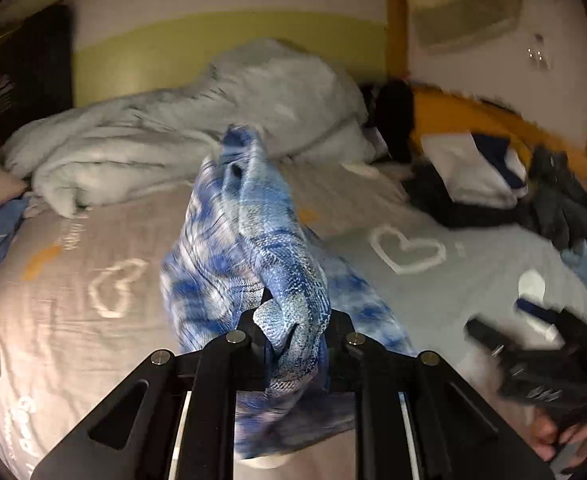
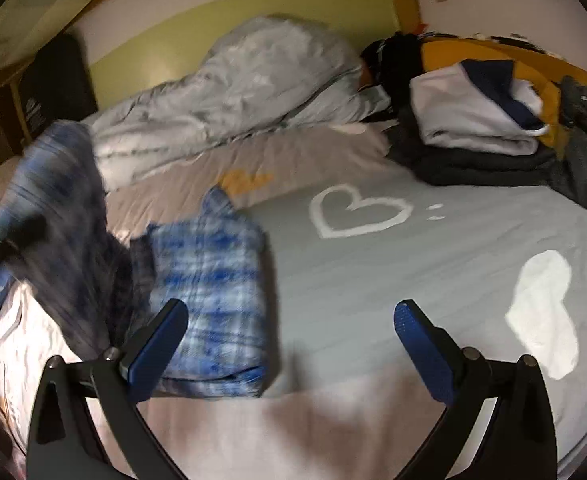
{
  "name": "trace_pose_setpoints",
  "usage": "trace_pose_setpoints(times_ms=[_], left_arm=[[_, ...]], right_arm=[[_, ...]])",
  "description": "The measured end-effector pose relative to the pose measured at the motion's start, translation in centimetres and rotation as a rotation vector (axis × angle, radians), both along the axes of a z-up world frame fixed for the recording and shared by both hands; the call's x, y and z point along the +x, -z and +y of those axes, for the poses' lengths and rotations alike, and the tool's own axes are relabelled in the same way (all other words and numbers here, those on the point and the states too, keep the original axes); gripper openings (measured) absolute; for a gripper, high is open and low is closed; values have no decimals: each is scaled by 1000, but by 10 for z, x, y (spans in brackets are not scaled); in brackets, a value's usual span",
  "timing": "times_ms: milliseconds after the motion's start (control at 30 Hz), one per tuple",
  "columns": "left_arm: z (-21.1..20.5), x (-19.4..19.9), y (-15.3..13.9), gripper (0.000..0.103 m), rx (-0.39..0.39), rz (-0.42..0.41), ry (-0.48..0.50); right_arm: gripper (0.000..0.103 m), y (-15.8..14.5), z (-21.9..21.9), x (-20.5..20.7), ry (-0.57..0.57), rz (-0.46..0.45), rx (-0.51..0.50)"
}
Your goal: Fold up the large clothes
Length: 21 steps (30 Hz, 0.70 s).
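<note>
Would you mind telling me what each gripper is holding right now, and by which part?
The left gripper is shut on a bunched fold of the blue garment, lifting it. The right gripper is open and holds nothing.

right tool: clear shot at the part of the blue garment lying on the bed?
Probably yes. The right tool is open, and that part of the blue garment lies flat beside its left finger, nothing between.

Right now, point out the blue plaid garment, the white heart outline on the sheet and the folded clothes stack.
blue plaid garment [image 1: 253, 240], left wrist view, lifted bunched fabric.
white heart outline [image 2: 359, 210], right wrist view, its left lobe.
folded clothes stack [image 2: 465, 120], right wrist view, top white piece.
</note>
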<state>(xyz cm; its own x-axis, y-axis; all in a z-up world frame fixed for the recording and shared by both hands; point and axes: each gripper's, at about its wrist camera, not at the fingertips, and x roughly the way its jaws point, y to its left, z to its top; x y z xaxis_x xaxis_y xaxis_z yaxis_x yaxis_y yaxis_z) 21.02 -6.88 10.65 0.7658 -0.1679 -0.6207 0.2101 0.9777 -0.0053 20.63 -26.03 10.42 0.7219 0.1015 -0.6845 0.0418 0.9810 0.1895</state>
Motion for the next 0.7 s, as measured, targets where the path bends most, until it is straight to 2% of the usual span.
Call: trace_pose_setpoints(times_ms=[67,167,300,333,367,400,467,567,700], left_arm=[[-20,4,17,15,19,32,25],[-43,4,42,15,2,77,80],[-66,5,67,18,42,106,94],[-66,5,70,21,11,118,106],[-66,2,73,34,-24,127,119],[-64,-3,73,52,-75,134,141],[-64,-20,69,65,-148,109,208],[-66,-50,62,65,-73,33,220],[-42,-71,57,65,-81,13,177]], right_arm=[[103,-8,-17,-2,36,-16,14],[103,-11,-36,-1,73,-11,45],[103,-5,-55,3,123,14,97],[103,-5,-58,3,138,12,106],[103,-4,-59,3,142,10,108],[103,-5,-60,4,141,8,101],[103,-6,-59,4,139,1,77],[103,-9,-60,2,147,-19,47],[103,-9,-58,3,109,-29,85]])
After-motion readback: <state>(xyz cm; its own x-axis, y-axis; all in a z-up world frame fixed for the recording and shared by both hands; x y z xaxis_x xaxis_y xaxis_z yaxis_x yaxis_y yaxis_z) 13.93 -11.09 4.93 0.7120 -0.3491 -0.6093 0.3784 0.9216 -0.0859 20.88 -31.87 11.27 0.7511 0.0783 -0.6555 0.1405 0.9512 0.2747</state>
